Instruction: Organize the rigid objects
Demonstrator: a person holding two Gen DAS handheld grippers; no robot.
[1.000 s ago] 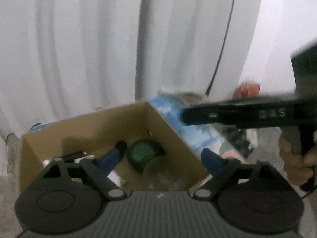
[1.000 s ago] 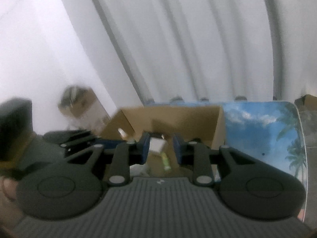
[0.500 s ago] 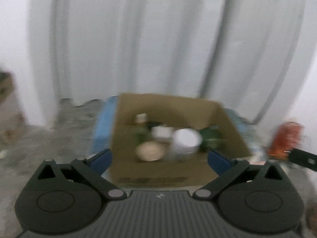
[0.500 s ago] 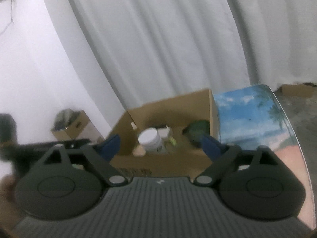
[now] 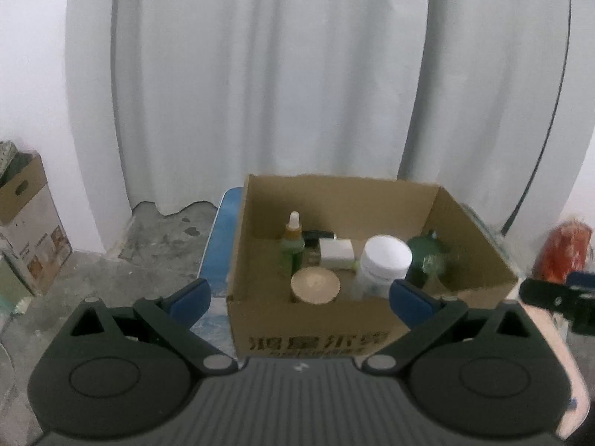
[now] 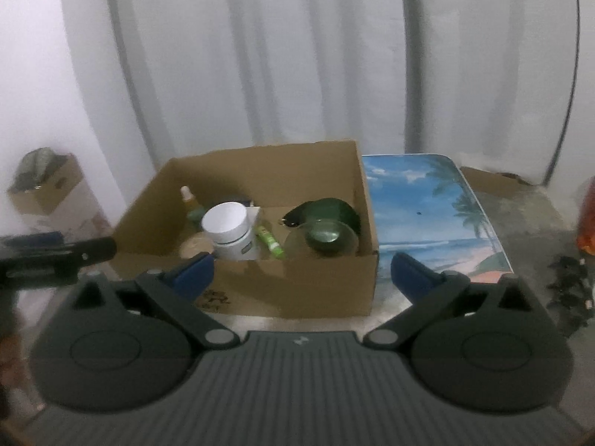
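Observation:
An open cardboard box [image 5: 308,334] stands on a small table with a beach print [image 6: 420,204]; it also shows in the right wrist view [image 6: 297,290]. Inside are a white jar [image 5: 385,258], a tan round lid [image 5: 315,284], a green dropper bottle [image 5: 292,245], a white block [image 5: 336,254] and dark green dishes [image 5: 431,256]. In the right wrist view I see the white jar [image 6: 230,230], a green tube [image 6: 270,245] and green bowls [image 6: 327,223]. My left gripper [image 5: 299,299] is open and empty in front of the box. My right gripper [image 6: 301,271] is open and empty, also pulled back.
A second cardboard box [image 5: 26,230] stands on the floor at the left by the white curtain [image 5: 279,74]. A red-orange object [image 5: 561,249] lies at the right. A black cable [image 5: 535,171] hangs at the right. The floor is grey concrete [image 5: 111,260].
Both grippers have pulled back and up out of the box. My right gripper opened and left the white item in the box. The whole box now shows in both views.

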